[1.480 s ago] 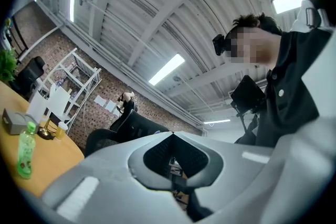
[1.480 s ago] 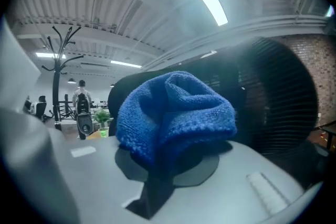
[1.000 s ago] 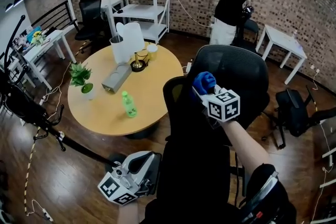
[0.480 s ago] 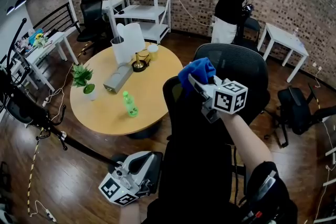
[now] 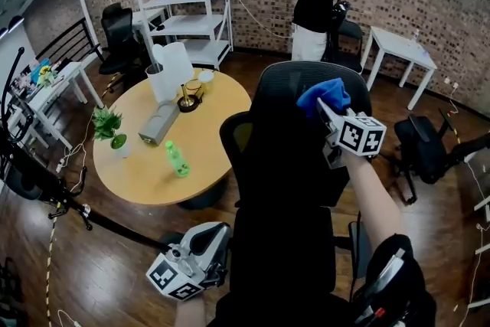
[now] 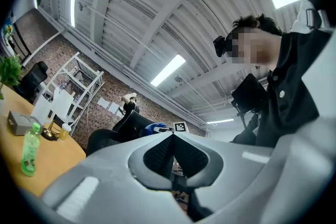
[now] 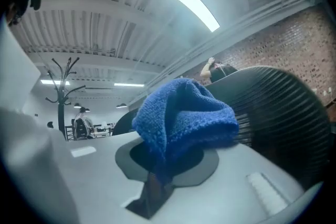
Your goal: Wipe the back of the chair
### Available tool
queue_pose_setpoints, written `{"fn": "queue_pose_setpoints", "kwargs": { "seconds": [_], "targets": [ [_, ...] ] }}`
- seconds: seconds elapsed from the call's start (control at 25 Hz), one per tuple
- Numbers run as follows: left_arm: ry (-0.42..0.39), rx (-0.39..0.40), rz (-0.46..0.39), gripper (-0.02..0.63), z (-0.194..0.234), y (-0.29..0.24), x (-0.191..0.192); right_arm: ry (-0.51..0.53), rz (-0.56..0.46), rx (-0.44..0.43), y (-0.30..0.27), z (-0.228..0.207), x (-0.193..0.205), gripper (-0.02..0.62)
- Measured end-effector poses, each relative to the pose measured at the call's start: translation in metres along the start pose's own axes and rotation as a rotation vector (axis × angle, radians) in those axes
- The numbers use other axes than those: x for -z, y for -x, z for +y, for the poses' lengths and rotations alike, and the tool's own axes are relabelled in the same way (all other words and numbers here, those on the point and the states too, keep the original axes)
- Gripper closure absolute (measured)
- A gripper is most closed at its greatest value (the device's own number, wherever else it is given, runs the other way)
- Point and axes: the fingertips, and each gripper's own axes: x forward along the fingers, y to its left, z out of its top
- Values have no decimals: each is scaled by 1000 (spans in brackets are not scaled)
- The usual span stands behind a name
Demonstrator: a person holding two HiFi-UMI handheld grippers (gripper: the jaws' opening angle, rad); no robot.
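At lower left, nearest: left gripper (image 5: 208, 240) had jaws shut on nothing, idle | mid-frame: right gripper (image 5: 325, 109) was clamped on 1 blue cloth (image 5: 323, 94), the nearer tool | beyond: upright chair back (image 5: 287, 142) lay just beside the cloth, spreading down-left from it.

Black mesh office chair (image 5: 295, 142), upright, with a broad, rounded back of ribbed mesh. Blue knitted cloth (image 5: 323, 94), bunched into a rounded wad, is pinched between the closed jaws of the right gripper (image 5: 325, 111) and lies against the upper right edge of the chair's back.
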Motion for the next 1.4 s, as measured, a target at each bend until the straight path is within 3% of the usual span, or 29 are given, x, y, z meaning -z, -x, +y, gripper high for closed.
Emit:
{"fn": "queue_pose_setpoints", "kwargs": {
  "seconds": [0.24, 0.6, 0.88, 1.04, 1.4],
  "targets": [
    [29, 67, 15, 601, -7, -19, 10, 17, -21, 112, 44, -46, -18, 543],
    [69, 152, 23, 601, -19, -39, 16, 100, -36, 232, 100, -70, -54, 543],
    [69, 143, 14, 601, -19, -31, 15, 325, -167, 405, 131, -73, -121, 543],
    [60, 104, 0, 601, -13, -19, 8, 388, -148, 398, 100, -65, -122, 543],
    [39, -31, -29, 601, -1, 27, -8, 432, -46, 254, -6, -7, -78, 543]
  ]
}}
